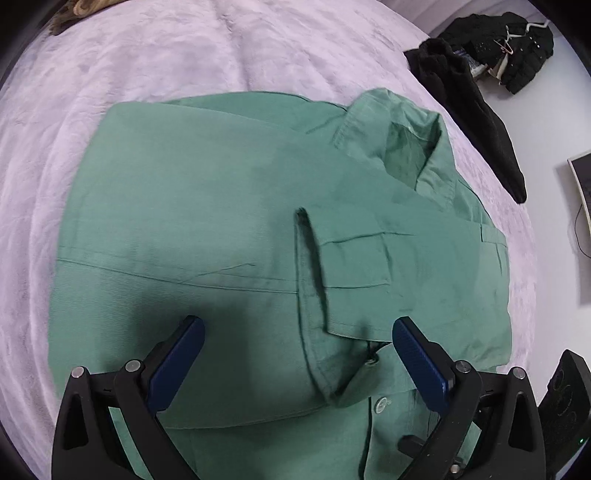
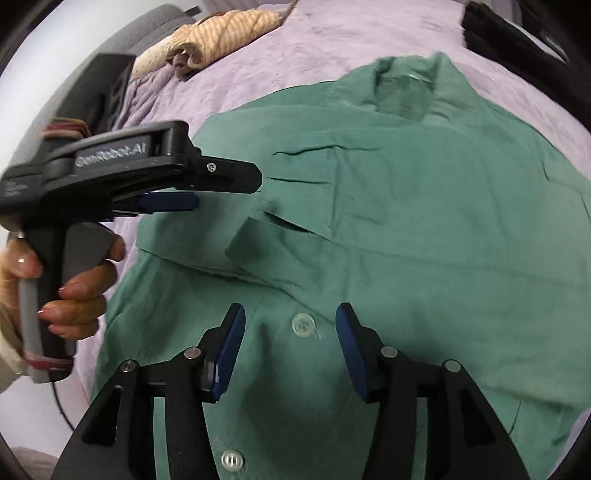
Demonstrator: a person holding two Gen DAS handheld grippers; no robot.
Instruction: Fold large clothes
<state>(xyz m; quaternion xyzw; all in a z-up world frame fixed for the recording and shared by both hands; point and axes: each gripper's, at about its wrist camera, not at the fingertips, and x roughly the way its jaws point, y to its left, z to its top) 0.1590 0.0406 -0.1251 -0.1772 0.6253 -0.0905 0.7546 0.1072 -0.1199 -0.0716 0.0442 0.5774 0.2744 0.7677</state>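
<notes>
A green shirt (image 1: 221, 221) lies spread on a bed covered with a lilac blanket (image 1: 147, 55). It takes up most of the middle of the bed, with its collar (image 1: 399, 136) turned toward the far edge. One sleeve is folded across the body, and its cuff (image 1: 351, 258) lies over the front, near the row of buttons.

The left tool (image 1: 298, 328) hangs over the shirt with its blue pads wide apart, and nothing is between them; they do not press the cloth. The right tool (image 2: 290, 314) also stands open over the button placket, and one pale button (image 2: 303, 325) shows on the cloth between its pads, but the pads do not grip it. In the right wrist view the left tool appears from the side, held by a person's hand (image 2: 74, 291) around the grey handle, near the left edge of the shirt.

At the far corner of the bed lies a rolled cloth with beige stripes (image 2: 221, 33). Along the other side edge hangs a long black garment (image 1: 480, 122), half over the edge of the bed. Beyond it, on the pale floor, is a heap of black clothes with hangers (image 1: 517, 48). Nothing lies on top of the shirt itself.
</notes>
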